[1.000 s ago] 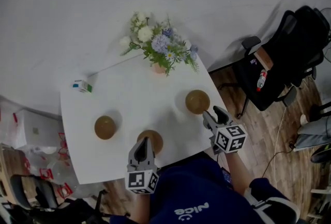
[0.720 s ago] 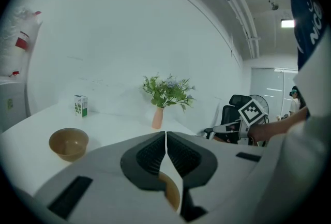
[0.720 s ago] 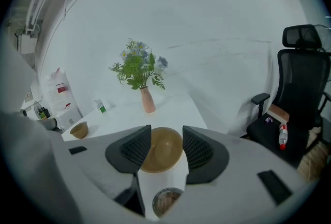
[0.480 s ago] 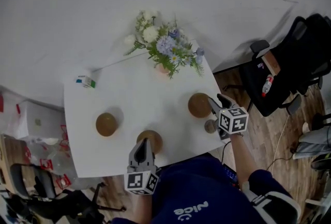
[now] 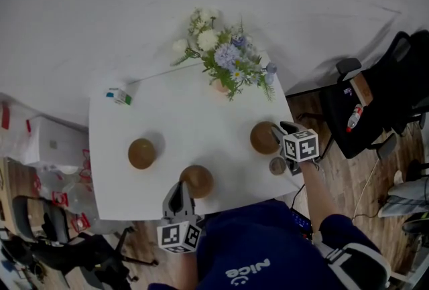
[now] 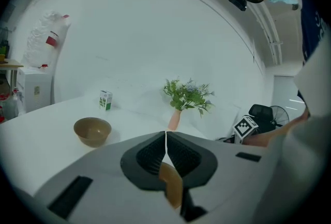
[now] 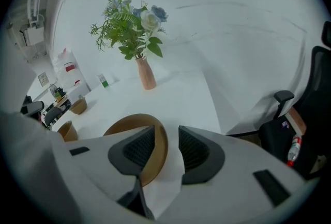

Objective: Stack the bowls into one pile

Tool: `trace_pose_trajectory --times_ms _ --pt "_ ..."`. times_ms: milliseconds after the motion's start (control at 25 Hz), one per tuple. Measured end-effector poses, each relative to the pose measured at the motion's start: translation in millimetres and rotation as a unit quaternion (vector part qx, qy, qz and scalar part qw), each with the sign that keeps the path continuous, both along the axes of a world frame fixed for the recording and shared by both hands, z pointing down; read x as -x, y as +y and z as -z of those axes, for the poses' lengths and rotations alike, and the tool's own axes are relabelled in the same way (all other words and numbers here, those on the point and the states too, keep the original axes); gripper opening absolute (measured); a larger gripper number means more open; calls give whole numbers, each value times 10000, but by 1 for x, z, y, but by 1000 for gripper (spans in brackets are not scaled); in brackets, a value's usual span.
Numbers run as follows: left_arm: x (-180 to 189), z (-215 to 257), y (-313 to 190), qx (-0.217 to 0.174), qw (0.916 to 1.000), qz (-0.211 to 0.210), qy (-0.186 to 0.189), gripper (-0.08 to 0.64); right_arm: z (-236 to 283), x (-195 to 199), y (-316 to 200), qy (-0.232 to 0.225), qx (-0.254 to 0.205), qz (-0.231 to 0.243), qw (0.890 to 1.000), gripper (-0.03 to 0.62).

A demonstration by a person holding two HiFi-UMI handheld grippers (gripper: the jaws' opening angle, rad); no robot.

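closing right tool point(image 7: 166, 134) astride bowl point(image 5: 263, 138) rim

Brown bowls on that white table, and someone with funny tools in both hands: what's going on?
A person holds a gripper in each hand at a white table with three brown bowls, none stacked yet. The right gripper has its jaws astride the rim of the right bowl and has just been closing them, not yet pinching it. The left gripper, jaws shut, hovers by the middle bowl.
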State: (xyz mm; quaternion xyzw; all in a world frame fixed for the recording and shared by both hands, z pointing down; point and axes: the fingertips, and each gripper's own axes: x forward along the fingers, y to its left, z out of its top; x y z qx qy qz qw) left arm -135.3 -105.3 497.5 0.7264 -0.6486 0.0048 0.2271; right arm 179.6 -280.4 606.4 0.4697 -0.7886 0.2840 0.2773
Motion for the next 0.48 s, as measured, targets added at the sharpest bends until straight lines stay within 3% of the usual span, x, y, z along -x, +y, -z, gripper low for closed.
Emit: trace_pose_trajectory --times_ms 160,280,480 --pt "-6 -2 1 39 10000 -14 5 26 -14 2 1 0 234 103 9997 151" --pt "-9 -3 1 55 10000 -41 -39 26 -14 0 0 -12 237 10 9997 56" --pt "-7 -4 4 88 9999 27 -43 26 -10 1 -1 -192 199 -82 9996 43"
